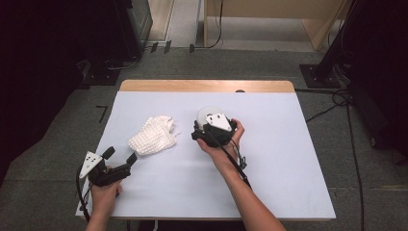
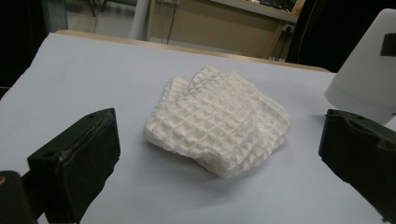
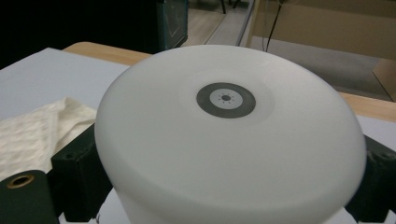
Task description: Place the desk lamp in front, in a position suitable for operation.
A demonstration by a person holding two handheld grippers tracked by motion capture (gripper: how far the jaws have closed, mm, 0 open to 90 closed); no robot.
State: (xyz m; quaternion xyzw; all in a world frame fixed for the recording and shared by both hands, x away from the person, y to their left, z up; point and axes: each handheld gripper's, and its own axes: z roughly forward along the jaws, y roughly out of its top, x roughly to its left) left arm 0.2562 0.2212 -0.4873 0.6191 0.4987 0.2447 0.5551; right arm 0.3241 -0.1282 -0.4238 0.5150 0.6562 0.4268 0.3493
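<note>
High view: I am keeping left gripper [image 1: 121, 156] near table's [image 1: 288, 159] front-left corner, jaws spread, empty. Waffle-weave cloth [image 1: 152, 136] lying just ahead of them, long axis running away toward table middle. Right gripper [image 1: 201, 131] sitting at white round lamp [image 1: 207, 114], right of cloth.

Left gripper view: cloth [image 2: 219, 119] centred between spread jaws, apart from both; I am judging left hand nearer for pickup.

Right gripper view: jaws flanking lamp [image 3: 229, 140] both sides, wide; pads looking pressed on it.
</note>
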